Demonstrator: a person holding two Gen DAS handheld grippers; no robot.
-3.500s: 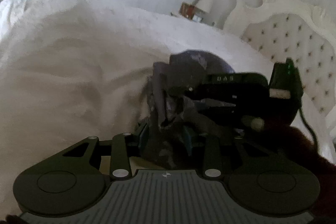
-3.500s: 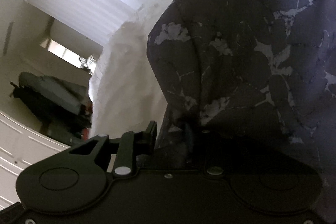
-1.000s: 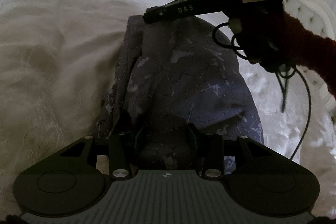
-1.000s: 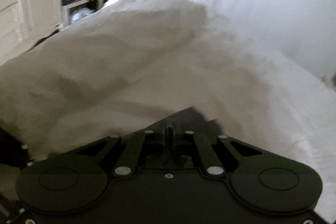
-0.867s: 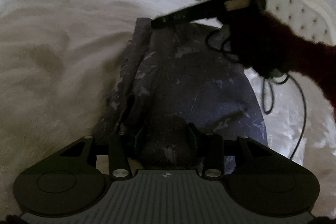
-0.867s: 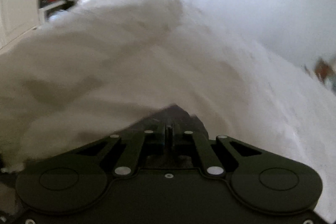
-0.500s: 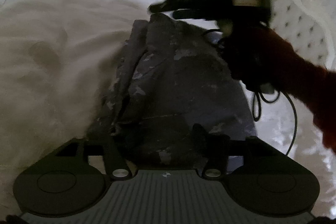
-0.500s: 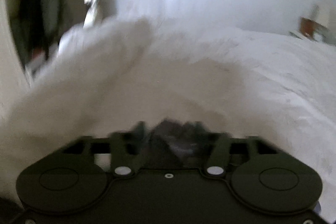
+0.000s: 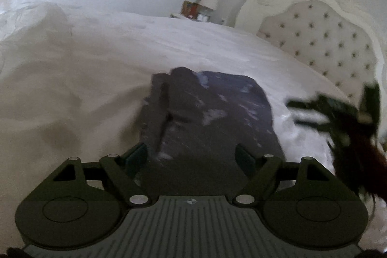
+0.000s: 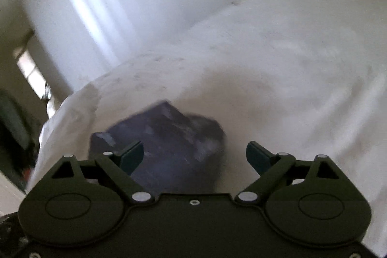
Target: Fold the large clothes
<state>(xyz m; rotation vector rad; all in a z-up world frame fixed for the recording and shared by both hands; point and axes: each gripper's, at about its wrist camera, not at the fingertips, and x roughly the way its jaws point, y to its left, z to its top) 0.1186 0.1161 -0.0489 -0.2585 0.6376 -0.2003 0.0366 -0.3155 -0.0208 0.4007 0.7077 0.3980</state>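
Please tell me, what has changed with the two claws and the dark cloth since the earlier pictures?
Both claws have let go. The left claw and the right claw now stand open, and the right one has drawn off to the side. The dark cloth, held up before, lies folded on the white bed cover, which stayed as it was.

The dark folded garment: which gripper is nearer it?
Left. The left gripper straddles the garment's near end, open. The right gripper, also open, sits off to its side.
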